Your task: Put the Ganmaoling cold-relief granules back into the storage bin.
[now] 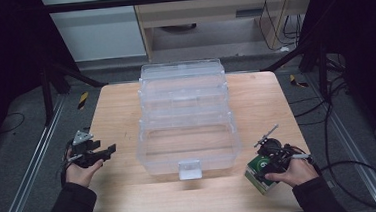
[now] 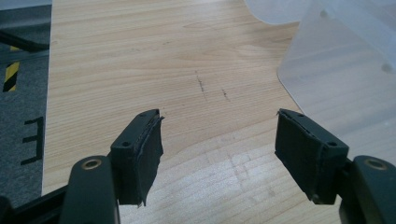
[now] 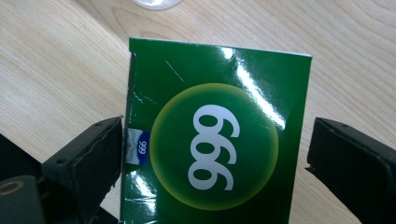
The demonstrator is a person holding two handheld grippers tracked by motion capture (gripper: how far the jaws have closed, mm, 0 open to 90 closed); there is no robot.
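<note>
A small green box (image 1: 255, 175) (image 3: 219, 65) printed with "999" on a yellow-green disc lies near the front right of the wooden table (image 1: 116, 106). My right gripper (image 1: 266, 164) (image 3: 215, 140) is open and straddles the box. Its left jaw touches the box's edge, and its right jaw stands a little off the other edge. A large clear plastic storage box (image 1: 187, 121) (image 2: 345, 70) stands at the table's middle. My left gripper (image 1: 106, 152) (image 2: 219, 140) hovers open over bare wood left of the clear box, with nothing between its jaws.
The clear box has a white latch (image 1: 189, 168) on its front wall. Dark floor with metal rails (image 1: 34, 162) runs along both sides of the table. Cables (image 1: 361, 174) lie on the floor at the right. Black and yellow tape (image 1: 82, 100) marks the floor at the far left.
</note>
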